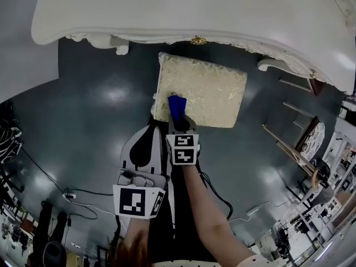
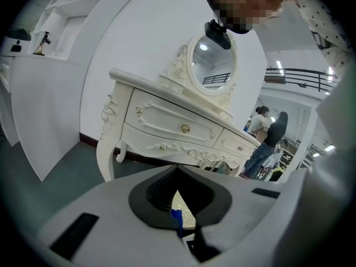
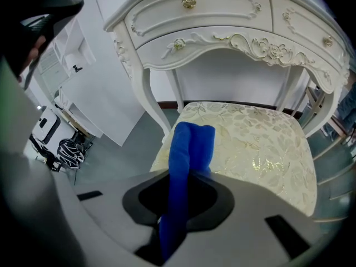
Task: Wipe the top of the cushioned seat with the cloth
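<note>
One blue cloth, its tail hidden between the clamping jaws of the right gripper, overlaps the cushioned seat mid-frame; the left gripper has its jaws together, empty.

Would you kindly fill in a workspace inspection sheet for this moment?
Surface: cushioned seat, cream top with a leaf pattern.
Job's things: blue cloth over the seat's front left part; contact unclear.
Clutter: nothing seen on the seat.
Grippers: right hand-held gripper shut on the cloth; left hand-held gripper shut, empty, held back from the seat.
Cables: black cables on the floor at the left.
Surroundings: white dressing table behind the seat; grey floor.
</note>
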`<state>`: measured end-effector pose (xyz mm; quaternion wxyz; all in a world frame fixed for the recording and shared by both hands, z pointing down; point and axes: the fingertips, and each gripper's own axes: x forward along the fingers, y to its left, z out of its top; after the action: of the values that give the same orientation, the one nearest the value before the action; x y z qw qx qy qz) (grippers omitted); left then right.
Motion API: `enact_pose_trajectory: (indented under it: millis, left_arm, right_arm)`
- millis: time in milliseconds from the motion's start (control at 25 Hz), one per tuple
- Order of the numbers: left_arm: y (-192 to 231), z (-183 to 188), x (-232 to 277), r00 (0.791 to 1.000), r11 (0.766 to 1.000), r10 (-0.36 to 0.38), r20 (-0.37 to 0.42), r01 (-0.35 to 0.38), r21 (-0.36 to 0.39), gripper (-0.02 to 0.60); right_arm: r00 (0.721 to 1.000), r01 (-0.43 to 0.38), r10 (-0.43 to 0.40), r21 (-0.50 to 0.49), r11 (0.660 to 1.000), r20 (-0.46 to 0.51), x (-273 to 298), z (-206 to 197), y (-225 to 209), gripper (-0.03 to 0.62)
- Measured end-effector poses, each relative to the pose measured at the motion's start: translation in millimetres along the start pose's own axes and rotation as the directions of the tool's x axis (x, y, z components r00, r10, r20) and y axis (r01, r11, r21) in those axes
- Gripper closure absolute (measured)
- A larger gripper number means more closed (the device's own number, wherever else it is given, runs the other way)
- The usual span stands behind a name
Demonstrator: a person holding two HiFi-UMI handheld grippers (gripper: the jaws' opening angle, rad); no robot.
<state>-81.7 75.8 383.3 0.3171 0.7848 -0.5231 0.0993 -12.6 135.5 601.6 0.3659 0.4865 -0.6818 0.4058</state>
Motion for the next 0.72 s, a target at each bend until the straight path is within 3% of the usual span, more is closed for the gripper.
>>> enact_pose_trajectory:
  millis: [720]
  left_arm:
    - [10,-1,-4,1.0,1.0,0.023,0.002,-0.023,-0.01,0.583]
  right_arm:
    - [0.999,-0.052,0.052,-0.009,0.999,0.01,7,7,25,0.533]
